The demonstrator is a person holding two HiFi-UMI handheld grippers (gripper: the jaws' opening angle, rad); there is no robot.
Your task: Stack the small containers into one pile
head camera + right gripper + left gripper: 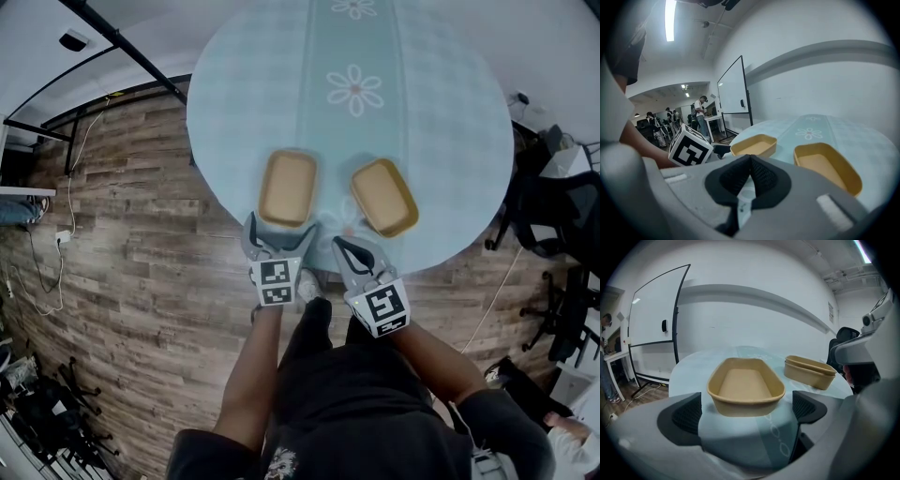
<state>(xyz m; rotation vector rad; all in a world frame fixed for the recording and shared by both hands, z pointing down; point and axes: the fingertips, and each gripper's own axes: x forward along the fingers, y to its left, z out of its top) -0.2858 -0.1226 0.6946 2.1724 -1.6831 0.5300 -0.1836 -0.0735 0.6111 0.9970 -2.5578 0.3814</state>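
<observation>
Two tan oblong containers sit on the round table [450, 112] near its front edge. The left container [288, 187] [745, 385] is single and empty. The right one [384, 197] [811, 372] [827, 166] shows two rims, one nested in the other. My left gripper [279, 234] [746, 411] is open, its jaws spread wide at the near end of the left container without touching it. My right gripper [349, 251] [750, 161] is shut and empty, just short of the right container.
A pale blue cloth with flower prints [354, 91] covers the table. A wooden floor [141, 281] lies around it. A whiteboard on a stand [654, 329] is beyond the table, office chairs [553, 206] are on the right, and people [701, 110] stand far off.
</observation>
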